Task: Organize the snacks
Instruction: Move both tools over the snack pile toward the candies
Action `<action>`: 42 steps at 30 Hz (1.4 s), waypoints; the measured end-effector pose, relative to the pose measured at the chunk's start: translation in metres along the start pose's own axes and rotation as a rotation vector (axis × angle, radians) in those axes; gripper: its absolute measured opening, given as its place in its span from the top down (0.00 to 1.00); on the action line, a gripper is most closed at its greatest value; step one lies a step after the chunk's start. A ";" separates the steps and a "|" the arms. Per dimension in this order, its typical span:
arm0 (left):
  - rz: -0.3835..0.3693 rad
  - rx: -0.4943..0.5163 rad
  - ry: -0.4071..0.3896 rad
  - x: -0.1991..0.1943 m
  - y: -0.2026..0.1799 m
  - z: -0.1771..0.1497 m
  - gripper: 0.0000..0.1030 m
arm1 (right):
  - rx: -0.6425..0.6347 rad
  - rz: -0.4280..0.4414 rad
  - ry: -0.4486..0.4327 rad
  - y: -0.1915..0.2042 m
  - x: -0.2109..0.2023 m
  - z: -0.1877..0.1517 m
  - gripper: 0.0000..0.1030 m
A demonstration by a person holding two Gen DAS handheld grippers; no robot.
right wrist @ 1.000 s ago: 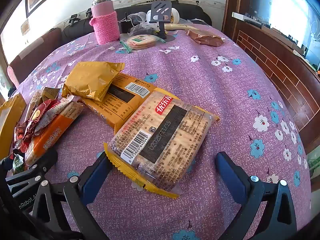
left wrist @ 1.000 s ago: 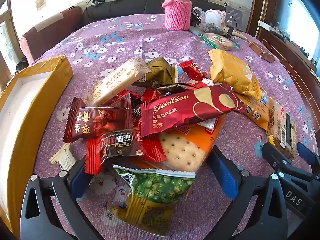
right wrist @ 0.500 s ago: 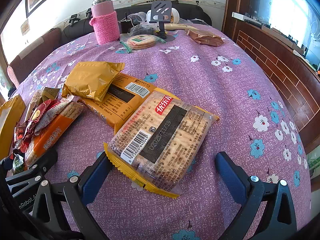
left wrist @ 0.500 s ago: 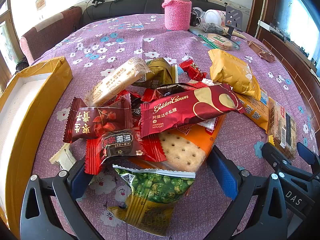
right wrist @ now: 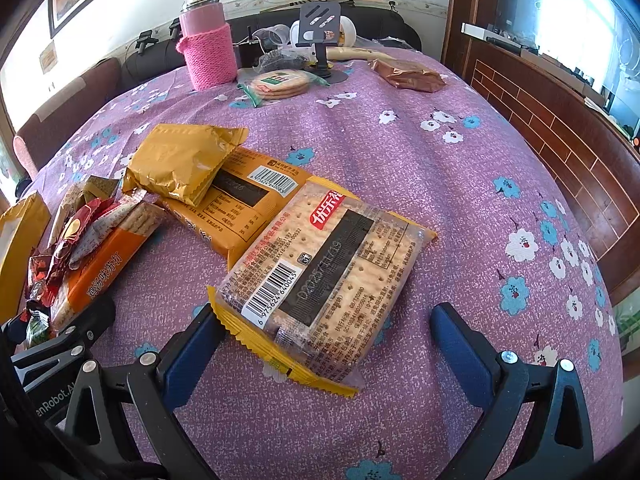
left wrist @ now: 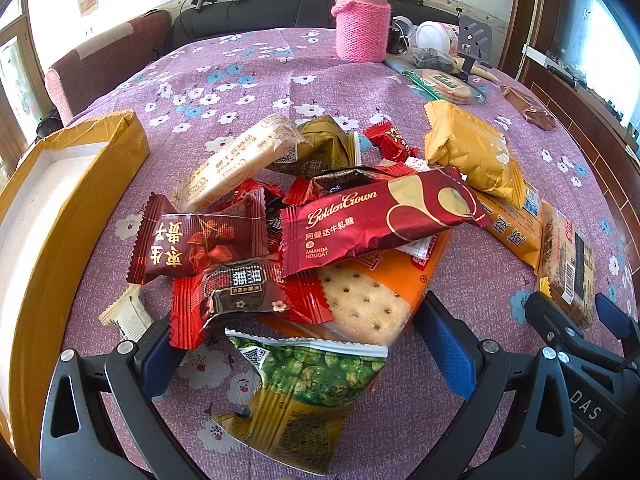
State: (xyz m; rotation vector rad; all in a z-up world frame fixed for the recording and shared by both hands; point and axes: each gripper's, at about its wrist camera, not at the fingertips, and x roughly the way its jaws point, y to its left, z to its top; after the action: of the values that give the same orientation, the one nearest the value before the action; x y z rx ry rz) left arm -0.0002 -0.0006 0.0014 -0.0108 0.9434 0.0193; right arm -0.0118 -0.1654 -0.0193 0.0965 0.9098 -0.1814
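Note:
A pile of snacks lies on the purple flowered tablecloth (left wrist: pixel 240 80). My left gripper (left wrist: pixel 302 354) is open over a green pea packet (left wrist: pixel 304 376), with red candy packs (left wrist: pixel 240 292), a Golden Crown nougat bar (left wrist: pixel 376 220) and an orange cracker pack (left wrist: pixel 372 304) just beyond. My right gripper (right wrist: pixel 324 340) is open around the near end of a clear cracker pack (right wrist: pixel 328 276), which leans on an orange box (right wrist: pixel 248 196). A golden pouch (right wrist: pixel 180 162) lies on that box. An open yellow cardboard box (left wrist: pixel 60 200) sits at the left.
A pink flask in a knitted sleeve (left wrist: pixel 363 20) stands at the far side, with a round biscuit pack (right wrist: pixel 280 82), a phone stand (right wrist: pixel 320 36) and a brown packet (right wrist: pixel 408 74) near it. A brick-patterned cabinet (right wrist: pixel 560 140) runs along the right.

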 end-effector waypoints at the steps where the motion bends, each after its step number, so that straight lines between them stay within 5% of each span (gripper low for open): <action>1: 0.000 0.000 0.000 0.000 0.000 -0.002 0.00 | 0.000 0.000 0.000 0.000 0.000 0.000 0.00; 14: -0.024 0.023 0.044 0.005 -0.001 0.005 0.00 | 0.000 -0.001 -0.001 0.002 0.002 0.000 0.00; 21: -0.169 0.025 0.027 -0.023 0.007 -0.007 0.10 | 0.001 0.004 0.009 0.001 0.001 0.000 0.00; 26: -0.198 0.022 -0.273 -0.115 0.043 -0.014 0.10 | 0.000 0.006 0.012 0.000 0.000 0.000 0.00; 30: -0.142 -0.061 -0.543 -0.187 0.102 -0.025 0.09 | -0.026 0.029 0.036 -0.004 -0.001 0.001 0.00; 34: -0.043 -0.133 -0.515 -0.198 0.148 -0.020 0.09 | -0.038 0.030 0.094 -0.002 -0.001 0.002 0.00; 37: -0.082 -0.198 -0.541 -0.198 0.168 -0.025 0.09 | -0.060 0.033 0.123 0.001 -0.004 -0.001 0.00; 42: -0.106 -0.168 -0.538 -0.187 0.166 -0.030 0.09 | -0.075 0.036 0.114 0.000 -0.013 -0.010 0.03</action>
State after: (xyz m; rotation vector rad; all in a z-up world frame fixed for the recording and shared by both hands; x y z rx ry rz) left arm -0.1381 0.1625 0.1350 -0.2017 0.4002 0.0027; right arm -0.0271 -0.1625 -0.0149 0.0542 1.0269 -0.1096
